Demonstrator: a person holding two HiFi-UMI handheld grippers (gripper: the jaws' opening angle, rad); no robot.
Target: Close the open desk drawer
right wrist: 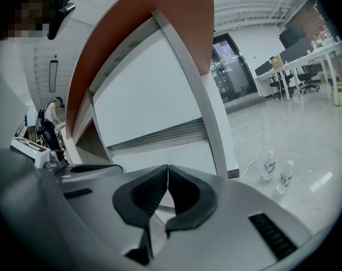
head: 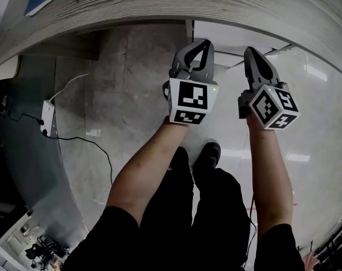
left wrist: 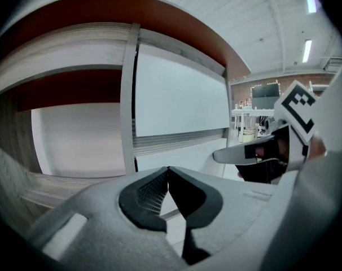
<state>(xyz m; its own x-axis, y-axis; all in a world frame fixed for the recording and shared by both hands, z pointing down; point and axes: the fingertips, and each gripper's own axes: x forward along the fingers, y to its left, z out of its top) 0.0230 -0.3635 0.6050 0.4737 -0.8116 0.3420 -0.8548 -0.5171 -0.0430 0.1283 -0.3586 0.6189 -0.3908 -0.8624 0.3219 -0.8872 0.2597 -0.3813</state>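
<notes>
The white drawer unit (head: 239, 38) sits under the wood-grain desk top (head: 159, 4). Its upper drawer front (left wrist: 179, 92) and lower front (left wrist: 176, 162) are split by a ribbed grey strip (left wrist: 179, 140). The right gripper view shows the same fronts (right wrist: 151, 103). How far a drawer stands out I cannot tell. My left gripper (head: 203, 44) (left wrist: 168, 169) points at the unit's left edge, shut with nothing between its pads. My right gripper (head: 251, 52) (right wrist: 167, 167) is beside it, a little to the right, also shut and empty. Neither visibly touches the fronts.
The person's legs and shoes (head: 207, 154) stand on the pale floor below the grippers. A white power adapter (head: 47, 116) with a black cable lies on the floor at left. Two water bottles (right wrist: 276, 171) stand on the floor right of the unit.
</notes>
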